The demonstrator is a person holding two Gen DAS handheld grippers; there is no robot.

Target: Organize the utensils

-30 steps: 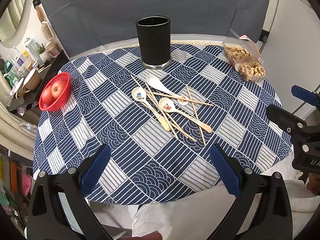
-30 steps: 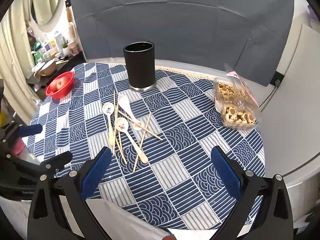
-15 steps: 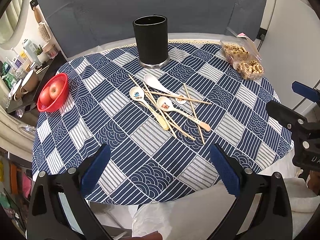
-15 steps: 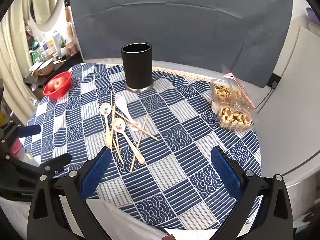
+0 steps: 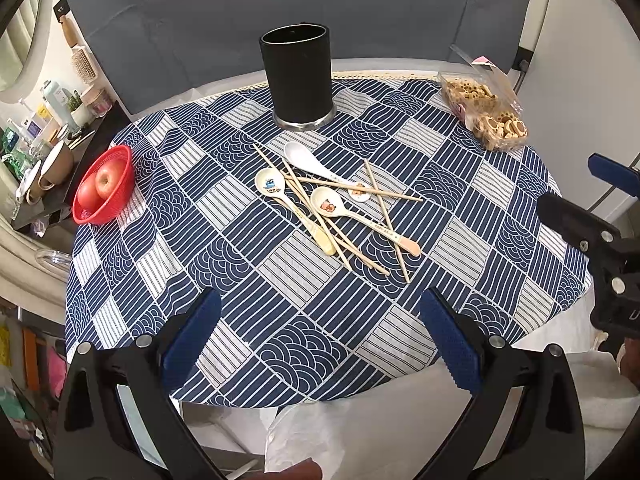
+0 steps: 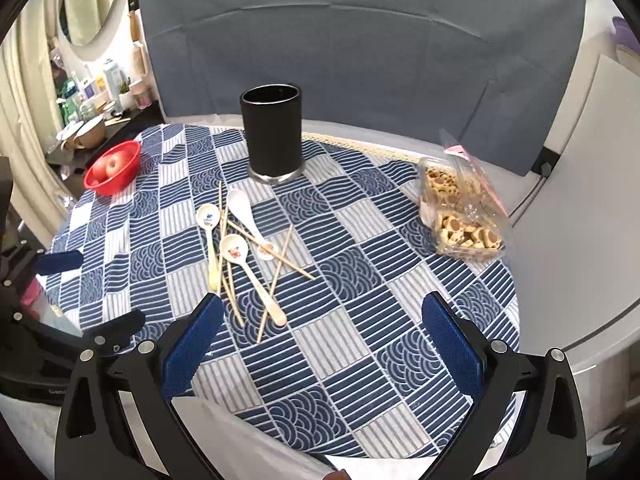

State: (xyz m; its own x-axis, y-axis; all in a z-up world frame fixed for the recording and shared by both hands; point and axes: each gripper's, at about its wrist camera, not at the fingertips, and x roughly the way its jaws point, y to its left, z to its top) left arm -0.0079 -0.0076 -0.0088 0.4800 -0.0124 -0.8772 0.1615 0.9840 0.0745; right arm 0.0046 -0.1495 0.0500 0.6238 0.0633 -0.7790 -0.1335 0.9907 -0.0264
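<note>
A black cylindrical holder (image 5: 297, 80) (image 6: 273, 132) stands upright at the back of the round table. In front of it lie three ceramic spoons: a plain white one (image 5: 310, 160) (image 6: 244, 212) and two with cartoon prints (image 5: 276, 190) (image 5: 344, 210), mixed with several wooden chopsticks (image 5: 360, 190) (image 6: 280, 268). My left gripper (image 5: 320, 336) is open above the table's near edge, well short of the pile. The right gripper (image 6: 320, 340) is also open and holds nothing, near the front edge to the right of the utensils.
A red basket with an apple (image 5: 105, 186) (image 6: 114, 168) sits at the table's left edge. A clear box of cookies (image 5: 484, 114) (image 6: 460, 216) lies at the right back. Blue patterned cloth (image 5: 280, 304) covers the table. A cluttered shelf (image 5: 44, 136) stands to the left.
Both views have shifted only slightly: each gripper has drifted a little over the table's near side. Both stay open, and the utensils have not moved.
</note>
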